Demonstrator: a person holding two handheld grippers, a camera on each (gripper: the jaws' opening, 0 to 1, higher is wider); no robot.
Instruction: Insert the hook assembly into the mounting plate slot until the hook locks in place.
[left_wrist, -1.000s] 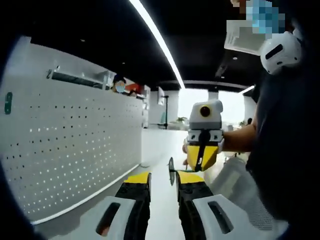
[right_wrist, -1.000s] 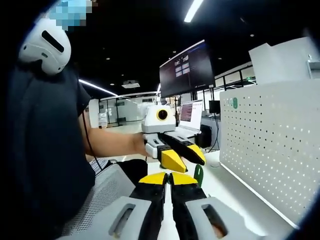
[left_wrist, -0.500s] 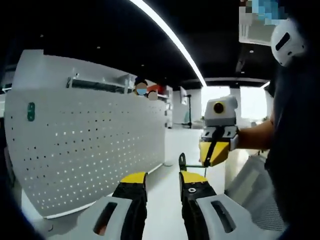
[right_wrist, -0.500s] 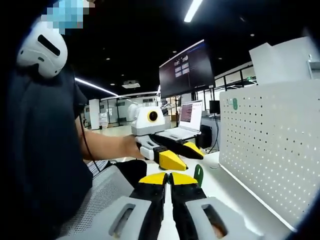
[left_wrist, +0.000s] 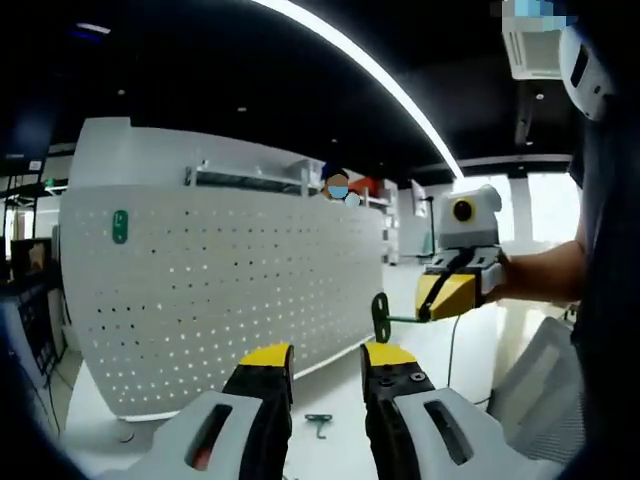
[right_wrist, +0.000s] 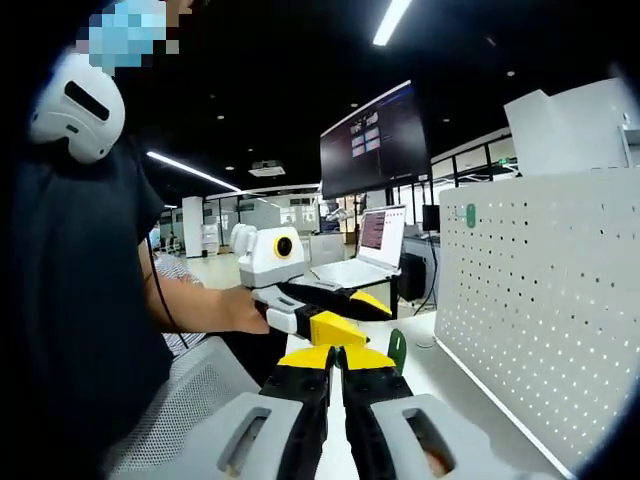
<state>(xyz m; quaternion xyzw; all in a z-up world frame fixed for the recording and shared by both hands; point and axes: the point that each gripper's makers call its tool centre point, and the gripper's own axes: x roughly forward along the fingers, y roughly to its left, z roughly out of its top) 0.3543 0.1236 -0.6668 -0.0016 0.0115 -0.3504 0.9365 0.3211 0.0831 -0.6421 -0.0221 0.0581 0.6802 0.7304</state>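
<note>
- A white tabletop (left_wrist: 335, 395) carries everything.
- A white perforated board (left_wrist: 220, 290) stands upright on it.
- A small green hook piece (left_wrist: 318, 424) lies flat on the tabletop near the board's base.
- An open laptop (right_wrist: 365, 250) sits at the tabletop's far end.

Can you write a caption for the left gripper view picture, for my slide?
Right gripper holds a green hook near the white pegboard.

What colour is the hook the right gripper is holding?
Green; the hook shows best in the left gripper view, pinched in the right gripper.
</note>
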